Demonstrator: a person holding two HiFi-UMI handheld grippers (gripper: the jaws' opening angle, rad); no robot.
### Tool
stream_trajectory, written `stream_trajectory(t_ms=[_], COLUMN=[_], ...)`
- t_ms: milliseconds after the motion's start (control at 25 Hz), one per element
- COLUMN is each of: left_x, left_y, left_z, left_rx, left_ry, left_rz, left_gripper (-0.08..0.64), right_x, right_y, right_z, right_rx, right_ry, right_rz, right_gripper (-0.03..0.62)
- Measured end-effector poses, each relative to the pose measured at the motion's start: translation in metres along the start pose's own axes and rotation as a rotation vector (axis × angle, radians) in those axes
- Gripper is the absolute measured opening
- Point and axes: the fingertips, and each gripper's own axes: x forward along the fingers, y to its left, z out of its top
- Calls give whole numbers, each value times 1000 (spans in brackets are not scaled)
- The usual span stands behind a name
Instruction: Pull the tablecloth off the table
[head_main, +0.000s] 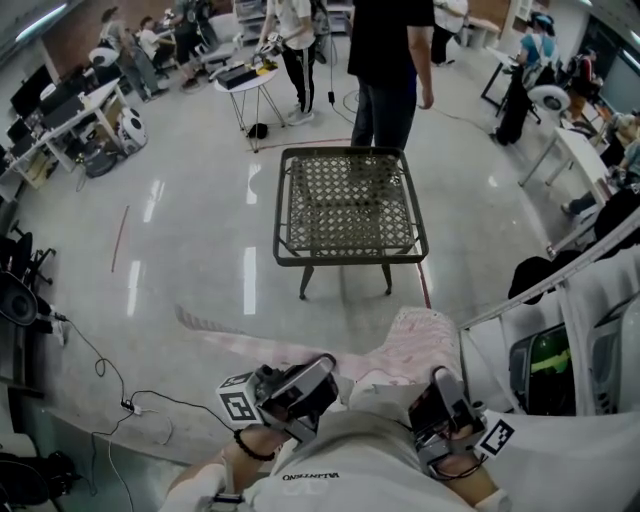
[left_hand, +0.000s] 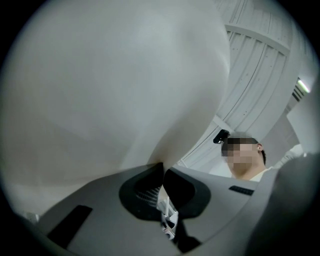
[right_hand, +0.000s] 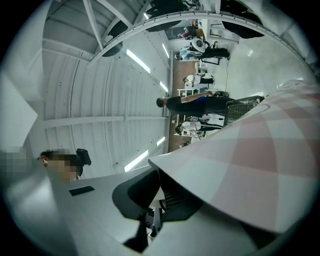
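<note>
**At the person's waist: both grippers clamped on the pulled-off cloth**

Below the head camera, close against the person's white shirt, the left gripper (left_hand: 162, 174) and the right gripper (right_hand: 158, 181) sit side by side, each with its marker cube turned outward. In the left gripper view the jaws are pressed together with pale fabric of the tablecloth (head_main: 405, 345) pinched in the seam between them. The cloth balloons up and fills most of that view. In the right gripper view the jaws are likewise closed on the cloth's edge, and its pink-and-white checks spread over the right-hand jaw.

The tablecloth is already off the table (head_main: 350, 252). It lies bunched on the glossy floor (head_main: 190, 230) between the table and the person, rising to the two grippers, with one long strip trailing off to the left. The table stands well apart from the grippers, its dark frame and woven lattice top bare.

Just behind the table stands a person in dark clothes (head_main: 390, 60). A small round white table (head_main: 250, 78) sits farther back on the left.
</note>
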Motion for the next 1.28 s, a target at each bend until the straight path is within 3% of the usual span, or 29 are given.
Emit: stream_trajectory(t_ms=[480, 1280], left_x=[-10, 0], left_y=[34, 59], left_z=[-9, -4], left_rx=[-32, -9], left_ry=[-25, -47], left_rz=[86, 129], left_gripper=[3, 3], right_x=[-5, 6], right_y=[-35, -58], right_z=[4, 26], right_rx=[59, 50], right_ry=[6, 35], right_rz=[-57, -70], right_gripper=[11, 11])
